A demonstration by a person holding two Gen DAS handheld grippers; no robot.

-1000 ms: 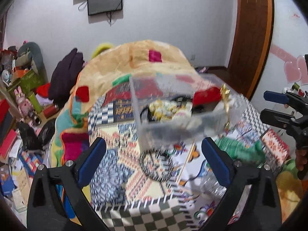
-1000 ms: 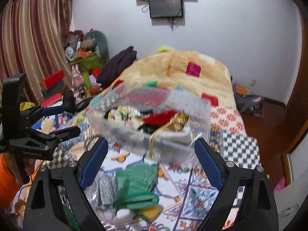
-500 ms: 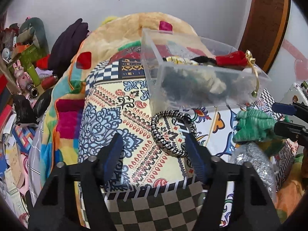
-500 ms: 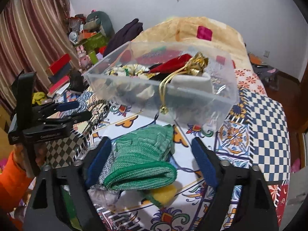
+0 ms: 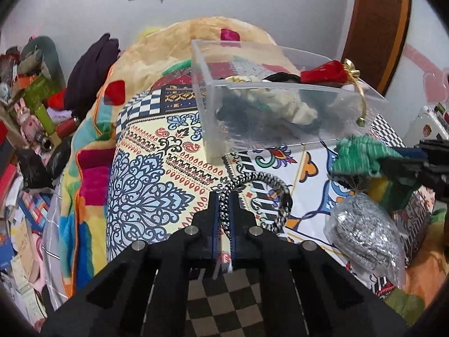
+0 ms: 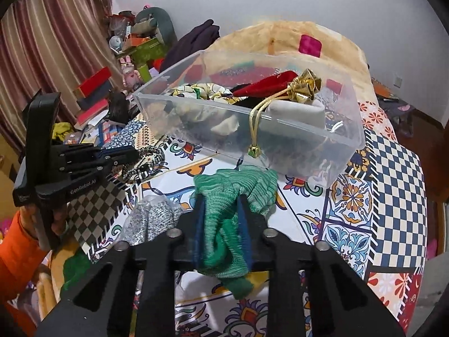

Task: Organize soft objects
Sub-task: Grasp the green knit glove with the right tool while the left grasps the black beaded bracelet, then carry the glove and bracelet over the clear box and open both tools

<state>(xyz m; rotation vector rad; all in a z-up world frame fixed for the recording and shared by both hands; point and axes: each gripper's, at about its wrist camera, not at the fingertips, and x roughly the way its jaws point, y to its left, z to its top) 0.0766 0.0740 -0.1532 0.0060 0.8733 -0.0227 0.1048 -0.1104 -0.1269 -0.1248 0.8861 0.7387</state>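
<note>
A clear plastic bin [image 5: 280, 118] stands on the patterned bedspread, holding a red pouch with gold cord [image 5: 325, 74], cream fabric and dark items. My left gripper [image 5: 224, 199] is shut on a black-and-white braided loop [image 5: 266, 185] lying just in front of the bin. My right gripper [image 6: 221, 196] is shut on a green knitted cloth [image 6: 235, 188] before the bin [image 6: 252, 129]. The left gripper also shows in the right wrist view [image 6: 132, 156], and the right gripper shows at the right edge of the left wrist view [image 5: 398, 158].
A silver mesh scrubber in a plastic bag [image 5: 364, 236] lies near the green cloth, with a yellow-green sponge [image 5: 393, 191] beside it. Clutter, boxes and toys [image 6: 134, 50] sit left of the bed. A wooden door [image 5: 376, 28] is at the back right.
Both grippers moved down and forward and closed: the left onto the braided loop, the right onto the green cloth. Both were open one second ago.
</note>
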